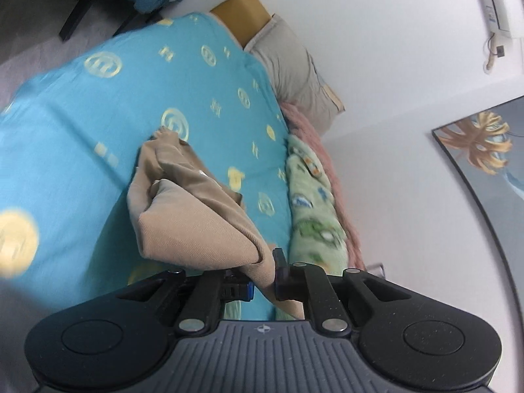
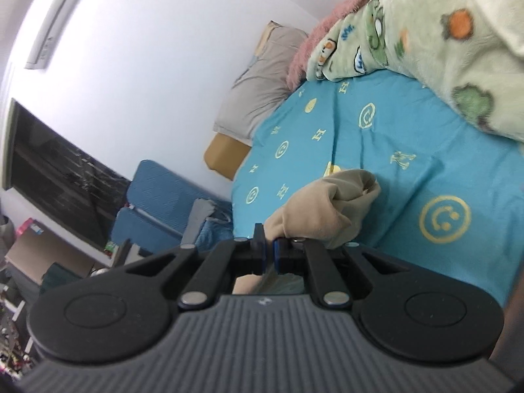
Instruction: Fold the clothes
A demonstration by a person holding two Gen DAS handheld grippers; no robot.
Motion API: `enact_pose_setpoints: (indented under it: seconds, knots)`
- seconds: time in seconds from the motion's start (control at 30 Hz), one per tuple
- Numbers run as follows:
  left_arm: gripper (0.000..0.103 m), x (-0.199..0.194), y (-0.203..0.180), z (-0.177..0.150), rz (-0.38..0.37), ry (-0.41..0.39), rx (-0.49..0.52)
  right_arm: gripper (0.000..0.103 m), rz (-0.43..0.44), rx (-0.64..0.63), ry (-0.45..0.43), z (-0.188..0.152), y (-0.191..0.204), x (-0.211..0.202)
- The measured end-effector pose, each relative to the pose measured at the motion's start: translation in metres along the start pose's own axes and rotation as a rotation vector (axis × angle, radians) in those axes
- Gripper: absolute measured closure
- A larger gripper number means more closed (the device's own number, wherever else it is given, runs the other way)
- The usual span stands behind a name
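Observation:
A tan garment [image 1: 193, 209] hangs bunched over a bed with a turquoise sheet [image 1: 98, 104] printed with yellow smileys. My left gripper [image 1: 263, 278] is shut on one edge of the tan garment, which trails away from the jaws and sags toward the sheet. In the right wrist view the same tan garment [image 2: 327, 209] bulges just beyond my right gripper [image 2: 268, 255], whose jaws are pinched together on its cloth. The far end of the garment rests on the turquoise sheet [image 2: 409, 137].
A green cartoon blanket [image 1: 311, 203] and a pink fuzzy blanket [image 1: 311, 131] lie along the wall side of the bed. A grey pillow [image 1: 291, 65] sits at the head. Blue folding chairs [image 2: 150, 196] and clutter stand on the floor beside the bed.

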State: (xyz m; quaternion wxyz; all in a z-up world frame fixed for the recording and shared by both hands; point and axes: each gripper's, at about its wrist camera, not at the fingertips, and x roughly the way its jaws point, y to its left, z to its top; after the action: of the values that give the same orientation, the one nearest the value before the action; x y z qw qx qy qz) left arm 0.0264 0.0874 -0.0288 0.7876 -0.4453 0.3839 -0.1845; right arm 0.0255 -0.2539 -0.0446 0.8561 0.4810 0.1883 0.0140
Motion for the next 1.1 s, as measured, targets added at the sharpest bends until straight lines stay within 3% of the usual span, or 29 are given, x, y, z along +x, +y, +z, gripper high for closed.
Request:
enact_pose_setpoints:
  seconds: [0.17, 0.33, 0.53, 0.77, 0.97, 1.1]
  knots:
    - [0.092, -0.064, 0.008, -0.056, -0.034, 0.017, 0.003, 0.095, 0.05, 0.044, -0.008, -0.036, -0.019, -0.08]
    - [0.091, -0.045, 0.007, -0.046, 0.045, 0.059, -0.027, 0.095, -0.007, 0.048, 0.042, -0.031, -0.022, -0.077]
    - [0.09, 0.03, -0.002, 0.007, 0.165, 0.095, -0.032, 0.095, -0.128, 0.056, 0.112, 0.0, -0.023, -0.005]
    - [0.09, 0.134, 0.018, 0.069, 0.304, 0.13, -0.077, 0.094, -0.287, 0.136, 0.224, 0.032, -0.047, 0.106]
    - [0.09, 0.199, 0.048, 0.087, 0.408, 0.162, 0.002, 0.093, -0.372, 0.136, 0.306, 0.037, -0.076, 0.18]
    - [0.09, 0.22, 0.072, 0.088, 0.421, 0.163, 0.015, 0.092, -0.38, 0.118, 0.346, 0.033, -0.09, 0.201]
